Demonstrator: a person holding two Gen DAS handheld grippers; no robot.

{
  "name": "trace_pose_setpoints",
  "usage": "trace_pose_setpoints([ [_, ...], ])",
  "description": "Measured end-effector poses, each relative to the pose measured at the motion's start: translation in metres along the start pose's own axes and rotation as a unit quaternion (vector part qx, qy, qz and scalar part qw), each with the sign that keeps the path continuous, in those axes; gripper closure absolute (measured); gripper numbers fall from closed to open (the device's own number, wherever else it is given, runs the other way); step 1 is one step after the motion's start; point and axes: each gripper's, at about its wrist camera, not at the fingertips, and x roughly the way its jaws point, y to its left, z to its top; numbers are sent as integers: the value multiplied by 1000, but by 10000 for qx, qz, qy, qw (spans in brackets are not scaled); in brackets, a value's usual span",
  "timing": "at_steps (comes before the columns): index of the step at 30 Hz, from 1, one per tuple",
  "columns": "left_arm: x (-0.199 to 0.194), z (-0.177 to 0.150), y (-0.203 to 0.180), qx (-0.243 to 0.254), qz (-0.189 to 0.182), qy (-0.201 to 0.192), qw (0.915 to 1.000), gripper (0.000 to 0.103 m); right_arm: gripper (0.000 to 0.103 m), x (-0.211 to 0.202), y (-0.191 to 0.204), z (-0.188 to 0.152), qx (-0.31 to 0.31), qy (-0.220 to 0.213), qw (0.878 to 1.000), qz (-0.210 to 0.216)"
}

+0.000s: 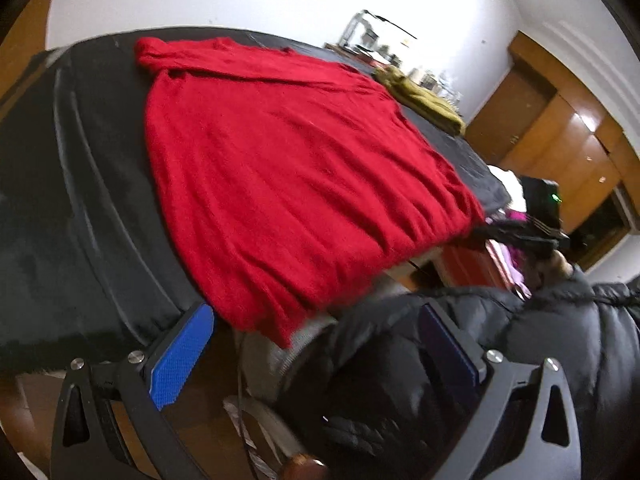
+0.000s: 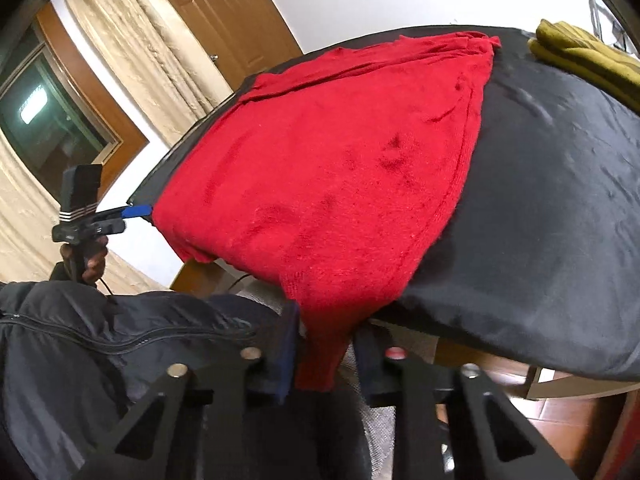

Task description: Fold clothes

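Observation:
A red sweater lies spread on the black-covered table, its hem hanging over the near edge. My left gripper is open, its blue pads wide apart just below one hem corner, with nothing between them. In the right wrist view the left gripper sits beside that same corner of the red sweater. My right gripper is shut on the other hem corner, where the fabric hangs off the table. The left wrist view shows the right gripper at the sweater's far hem corner.
A folded olive garment rests at the table's far corner, also the olive garment. The person's black puffy jacket fills the near side. Wooden doors, curtains and a window stand around.

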Motion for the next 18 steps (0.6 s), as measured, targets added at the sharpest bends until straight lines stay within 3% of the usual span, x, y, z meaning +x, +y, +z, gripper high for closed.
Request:
trace_pose_setpoints([
  [4,4,-12,9,-155,-269,51,9995,0,91,-2,5,0,-141,-60,9999,45],
  [11,46,-16,41,-807,-756,280,9935,0,92,-5,12,1,-309,-142,9994,84],
  [16,71,-15,44,-952,-1225,127,9878,1,92,-10,18,4,-386,-277,9988,100],
  [17,75,-15,43,-979,-1324,103,9863,5,92,-11,18,4,-387,-293,9988,95],
  [18,78,-17,41,-993,-1378,150,9854,19,92,-12,18,3,-383,-305,9988,91],
])
